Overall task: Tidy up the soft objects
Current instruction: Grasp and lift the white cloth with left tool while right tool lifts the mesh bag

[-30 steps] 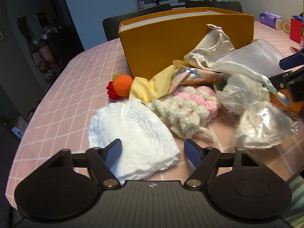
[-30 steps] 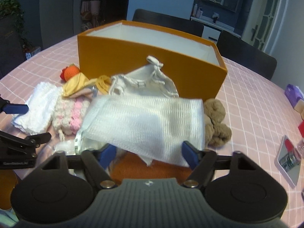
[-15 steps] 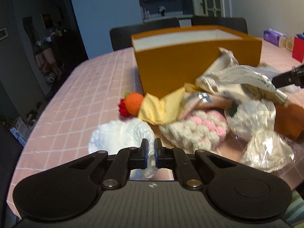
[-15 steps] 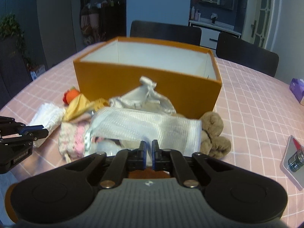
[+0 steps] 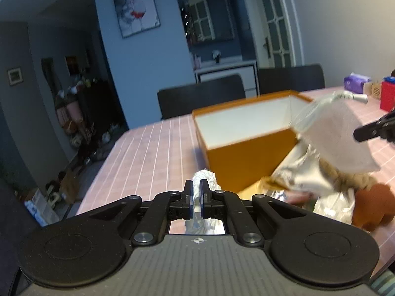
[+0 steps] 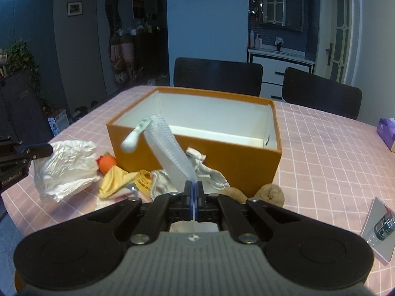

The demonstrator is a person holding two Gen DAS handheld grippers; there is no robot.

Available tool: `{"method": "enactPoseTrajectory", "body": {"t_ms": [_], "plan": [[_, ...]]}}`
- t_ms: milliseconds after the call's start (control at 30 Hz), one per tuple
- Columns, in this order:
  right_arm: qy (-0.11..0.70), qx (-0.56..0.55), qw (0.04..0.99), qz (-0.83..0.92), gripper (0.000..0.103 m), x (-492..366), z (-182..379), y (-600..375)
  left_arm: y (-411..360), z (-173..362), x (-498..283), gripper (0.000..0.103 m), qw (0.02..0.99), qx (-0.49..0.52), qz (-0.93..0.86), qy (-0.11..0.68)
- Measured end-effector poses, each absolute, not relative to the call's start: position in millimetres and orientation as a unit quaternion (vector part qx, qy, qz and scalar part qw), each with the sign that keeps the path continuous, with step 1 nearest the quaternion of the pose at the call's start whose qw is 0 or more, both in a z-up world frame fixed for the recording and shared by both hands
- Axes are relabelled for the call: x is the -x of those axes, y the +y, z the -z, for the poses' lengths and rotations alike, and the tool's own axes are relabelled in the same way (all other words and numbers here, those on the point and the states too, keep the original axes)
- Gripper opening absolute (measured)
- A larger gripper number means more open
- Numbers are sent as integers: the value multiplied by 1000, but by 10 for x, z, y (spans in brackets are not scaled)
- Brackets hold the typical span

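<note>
My left gripper (image 5: 196, 192) is shut on a crumpled white cloth (image 5: 205, 180) and holds it above the table; the cloth also shows in the right wrist view (image 6: 66, 165). My right gripper (image 6: 193, 193) is shut on a white mesh bag (image 6: 170, 153) with a zip end, lifted in front of the open orange box (image 6: 197, 155). The bag also shows in the left wrist view (image 5: 335, 138). The box (image 5: 246, 153) looks empty inside. On the table lie an orange crochet toy (image 6: 107, 162), a yellow cloth (image 6: 116, 180) and a cream pouch (image 6: 205, 170).
A beige plush (image 6: 269, 192) lies by the box's near right corner, a brown plush (image 5: 372, 204) beside crinkly bags. A tissue pack (image 6: 386, 133) and a small tray (image 6: 380, 227) are on the right. Dark chairs (image 6: 217, 76) stand behind the pink checked table (image 6: 321, 160).
Both grippers closed, the left on the white cloth, the right on the mesh bag, and both have lifted their items up off the pile.
</note>
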State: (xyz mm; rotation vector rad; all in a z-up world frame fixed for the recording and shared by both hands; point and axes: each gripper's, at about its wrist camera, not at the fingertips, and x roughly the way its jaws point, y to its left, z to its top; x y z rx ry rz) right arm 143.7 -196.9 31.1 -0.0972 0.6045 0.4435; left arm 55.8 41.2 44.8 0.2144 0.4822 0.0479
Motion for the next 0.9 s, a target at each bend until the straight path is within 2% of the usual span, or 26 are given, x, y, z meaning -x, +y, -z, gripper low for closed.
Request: {"method": "enactPoseTrajectory", "body": {"t_ms": [600,900], "plan": [[242,36,943,-226,0,-1508,-756,-1864,80,-971,-923,5,975,-178,24,129],[235,19,947,-218,0,-1901,-955,-1749,-61,-1137,-1310,5,972,-203,51,109]]}}
